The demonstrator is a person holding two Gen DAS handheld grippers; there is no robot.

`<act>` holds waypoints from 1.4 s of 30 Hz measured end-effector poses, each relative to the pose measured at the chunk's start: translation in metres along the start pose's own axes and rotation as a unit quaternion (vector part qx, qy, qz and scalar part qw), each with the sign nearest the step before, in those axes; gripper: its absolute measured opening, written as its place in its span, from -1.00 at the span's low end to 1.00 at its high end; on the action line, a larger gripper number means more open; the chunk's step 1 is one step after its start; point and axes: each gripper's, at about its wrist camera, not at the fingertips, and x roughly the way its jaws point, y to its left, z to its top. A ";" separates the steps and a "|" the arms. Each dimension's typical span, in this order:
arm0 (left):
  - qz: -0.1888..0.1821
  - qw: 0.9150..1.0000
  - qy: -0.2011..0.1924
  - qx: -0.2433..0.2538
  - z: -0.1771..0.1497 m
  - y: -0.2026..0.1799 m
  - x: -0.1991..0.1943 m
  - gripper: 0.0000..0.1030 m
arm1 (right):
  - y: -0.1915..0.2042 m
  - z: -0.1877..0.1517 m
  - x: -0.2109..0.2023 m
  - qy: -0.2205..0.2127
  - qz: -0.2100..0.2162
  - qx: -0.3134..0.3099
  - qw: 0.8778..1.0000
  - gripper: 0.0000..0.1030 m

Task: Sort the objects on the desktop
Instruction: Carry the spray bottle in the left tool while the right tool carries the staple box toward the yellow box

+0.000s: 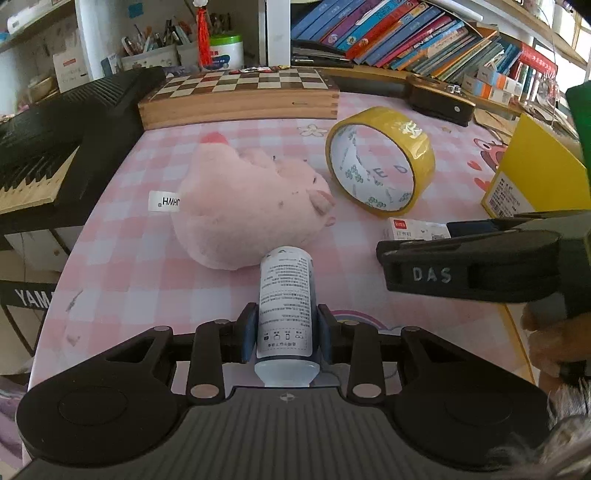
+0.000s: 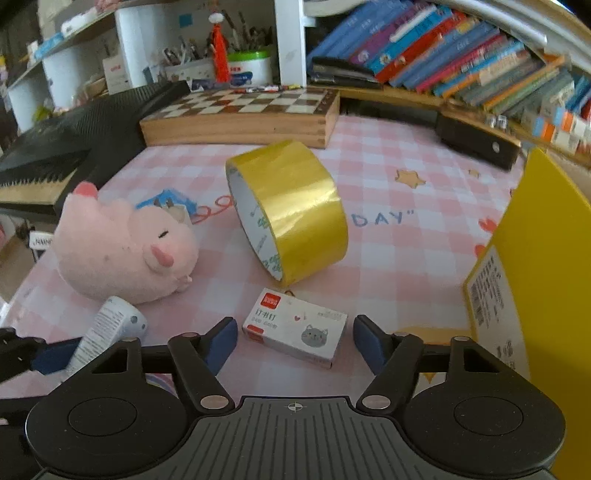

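Observation:
My left gripper (image 1: 286, 326) is shut on a small white bottle (image 1: 286, 295) with a printed label, which lies on the pink checked tablecloth (image 1: 147, 280). Just beyond the bottle rests a pink plush pig (image 1: 243, 206). My right gripper (image 2: 295, 343) stands open, with a small white staple box (image 2: 295, 332) between its blue pads; a narrow gap shows on each side. A yellow tape roll (image 2: 295, 214) stands on edge behind the box. In the right wrist view the bottle (image 2: 110, 325) and the pig (image 2: 122, 247) show at the lower left.
A wooden chessboard box (image 1: 240, 96) lies at the back, a black keyboard (image 1: 55, 140) on the left and a yellow box (image 2: 535, 277) on the right. A black case (image 2: 476, 136) and leaning books (image 1: 406, 33) line the far edge.

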 end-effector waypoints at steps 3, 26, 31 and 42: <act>-0.002 1.000 0.002 -0.003 0.001 0.000 0.000 -0.41 | 0.000 0.000 -0.001 -0.005 0.001 -0.001 1.000 0.18; -0.096 0.990 -0.074 -0.070 -0.005 0.027 -0.099 -0.42 | -0.012 0.003 -0.116 -0.085 0.049 0.015 0.995 0.17; -0.115 0.987 -0.088 -0.067 -0.013 0.030 -0.121 -0.42 | -0.009 -0.011 -0.139 -0.080 0.051 0.024 0.995 0.17; -0.152 0.982 -0.085 -0.072 -0.050 0.033 -0.158 -0.42 | 0.008 -0.056 -0.175 -0.057 0.039 0.045 0.997 0.17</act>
